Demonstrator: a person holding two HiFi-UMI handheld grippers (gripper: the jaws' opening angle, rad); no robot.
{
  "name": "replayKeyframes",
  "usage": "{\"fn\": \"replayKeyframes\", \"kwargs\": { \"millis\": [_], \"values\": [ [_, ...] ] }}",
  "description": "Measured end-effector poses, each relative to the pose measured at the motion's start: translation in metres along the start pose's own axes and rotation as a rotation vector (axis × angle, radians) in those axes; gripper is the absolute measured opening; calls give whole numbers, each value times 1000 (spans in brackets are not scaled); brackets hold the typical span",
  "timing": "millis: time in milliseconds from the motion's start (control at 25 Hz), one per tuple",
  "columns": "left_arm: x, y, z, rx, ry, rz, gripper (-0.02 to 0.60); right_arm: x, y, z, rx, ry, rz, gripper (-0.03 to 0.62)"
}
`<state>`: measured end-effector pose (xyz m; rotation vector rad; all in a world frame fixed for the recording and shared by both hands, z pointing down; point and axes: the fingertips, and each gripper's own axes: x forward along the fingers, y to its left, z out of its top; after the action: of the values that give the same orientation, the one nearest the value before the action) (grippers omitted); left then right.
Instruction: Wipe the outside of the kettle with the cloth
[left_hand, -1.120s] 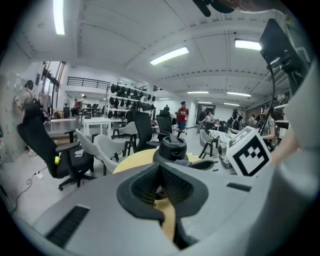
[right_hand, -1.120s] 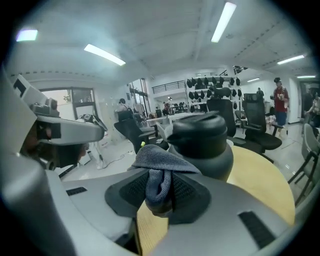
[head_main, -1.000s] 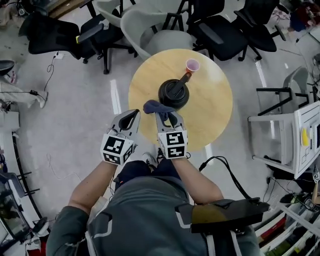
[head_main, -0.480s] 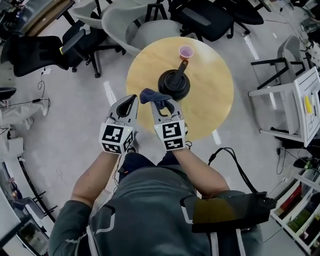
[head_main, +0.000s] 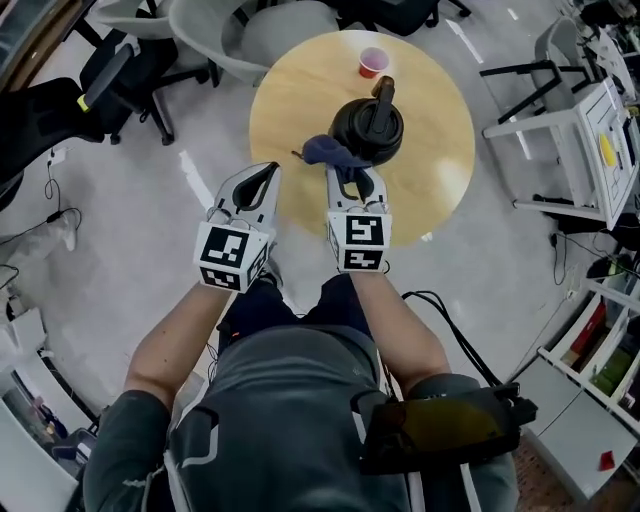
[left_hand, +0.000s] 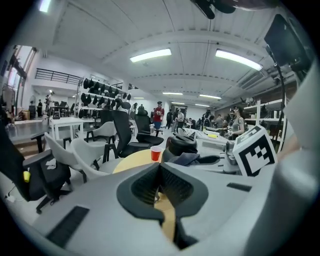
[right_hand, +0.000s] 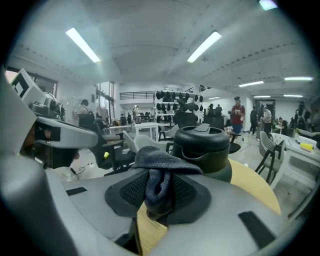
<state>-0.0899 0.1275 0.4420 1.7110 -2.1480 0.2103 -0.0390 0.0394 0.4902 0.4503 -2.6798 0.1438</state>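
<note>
A black kettle (head_main: 367, 128) stands near the middle of the round wooden table (head_main: 430, 150), its lid and handle on top; it fills the centre of the right gripper view as the kettle (right_hand: 206, 147). My right gripper (head_main: 351, 183) is shut on a dark blue cloth (head_main: 327, 150), which bunches between the jaws and drapes forward, the cloth (right_hand: 159, 176) close to the kettle's near side. My left gripper (head_main: 258, 186) hovers over the table's near-left edge, jaws shut with nothing between them. The kettle (left_hand: 181, 146) also appears right of centre in the left gripper view.
A red paper cup (head_main: 372, 62) stands on the far side of the table, beyond the kettle. Grey and black office chairs (head_main: 210, 30) ring the table's far side. A white trolley (head_main: 585, 120) stands to the right. Cables lie on the floor.
The head camera has swung, so the table and kettle sit higher and further right. The right gripper with the cloth has come closer to the kettle's near side. The left gripper stays shut.
</note>
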Motion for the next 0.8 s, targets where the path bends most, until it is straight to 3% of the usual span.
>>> {"fn": "replayKeyframes", "kwargs": {
  "millis": [160, 360, 800],
  "values": [
    [-1, 6, -16, -9, 13, -39, 9, 4, -4, -13, 49, -12, -66, 117],
    [-8, 13, -37, -16, 23, -93, 9, 17, -8, -58, 123, 51, -140, 117],
    [-21, 27, -45, 19, -18, -180, 8, 53, -11, -120, 181, 163, -248, 117]
  ]
}}
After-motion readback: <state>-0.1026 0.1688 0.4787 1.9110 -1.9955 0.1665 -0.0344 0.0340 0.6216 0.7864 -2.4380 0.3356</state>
